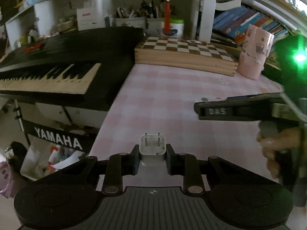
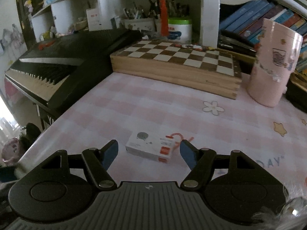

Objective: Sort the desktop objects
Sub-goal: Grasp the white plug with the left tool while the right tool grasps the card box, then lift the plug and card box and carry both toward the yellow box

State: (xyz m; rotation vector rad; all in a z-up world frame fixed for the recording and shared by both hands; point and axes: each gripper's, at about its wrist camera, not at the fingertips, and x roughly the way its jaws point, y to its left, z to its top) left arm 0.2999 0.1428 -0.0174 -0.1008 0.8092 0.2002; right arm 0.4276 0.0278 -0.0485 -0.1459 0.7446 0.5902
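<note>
My left gripper is shut on a white two-prong charger plug, prongs pointing away, held above the pink checked tablecloth. In the right wrist view my right gripper is open, its fingers on either side of a small white and orange box that lies flat on the tablecloth. The right gripper also shows from the side in the left wrist view, at the right, with the hand that holds it.
A wooden chessboard box lies at the back of the desk. A pink patterned cup stands at the back right. A black Yamaha keyboard sits left of the desk edge. Pen holders and books fill the shelves behind.
</note>
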